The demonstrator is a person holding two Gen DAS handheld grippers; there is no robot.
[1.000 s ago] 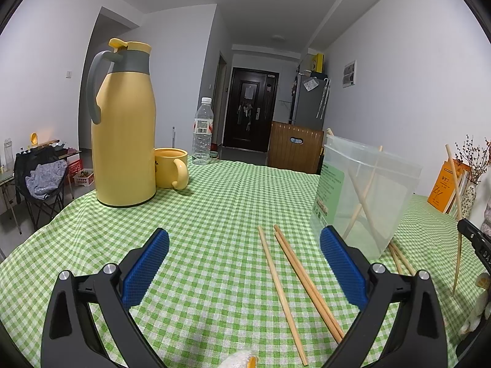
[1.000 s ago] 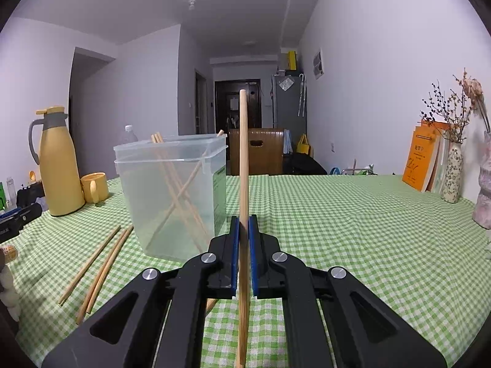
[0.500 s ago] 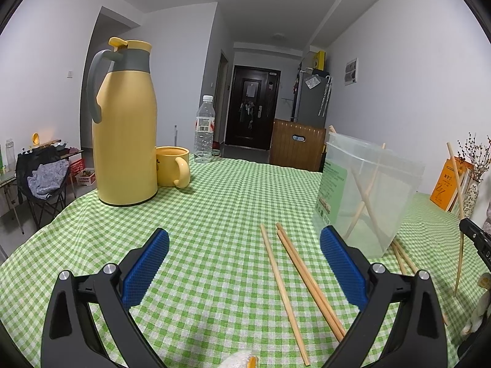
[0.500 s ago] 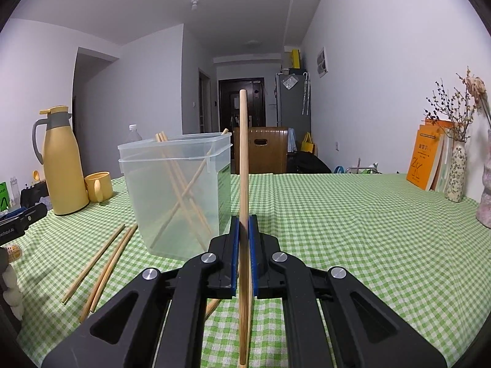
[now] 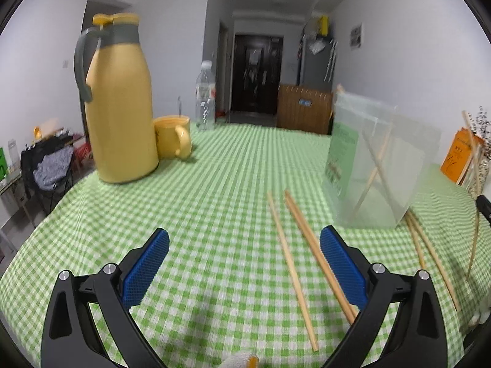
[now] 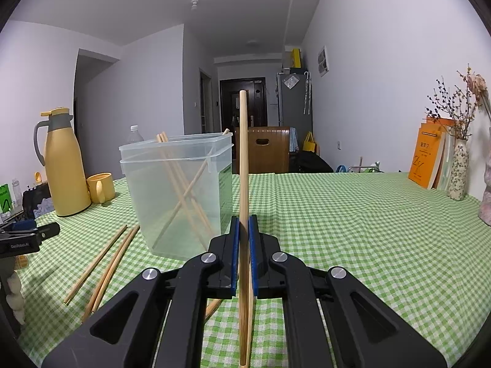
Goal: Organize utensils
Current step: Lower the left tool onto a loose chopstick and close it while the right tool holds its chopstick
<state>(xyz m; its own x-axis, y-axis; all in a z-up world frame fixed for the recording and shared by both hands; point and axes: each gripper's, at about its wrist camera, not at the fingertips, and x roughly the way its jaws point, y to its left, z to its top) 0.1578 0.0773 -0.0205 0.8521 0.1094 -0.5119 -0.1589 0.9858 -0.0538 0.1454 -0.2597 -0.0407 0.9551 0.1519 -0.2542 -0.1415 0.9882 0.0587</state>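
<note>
1. Your right gripper (image 6: 242, 257) is clamped on an upright chopstick (image 6: 243, 165); carry it over the clear plastic container (image 6: 176, 196) just to its left, then let go.
2. Your left gripper (image 5: 244, 263), jaws wide and empty, should straddle one of the loose chopsticks (image 5: 291, 266) on the tablecloth (image 5: 214, 199).

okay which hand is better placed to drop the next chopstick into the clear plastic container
Right. The right gripper is already shut on an upright chopstick, with the clear container just ahead on its left. The left gripper is open and empty, above the loose chopsticks on the tablecloth.
</note>
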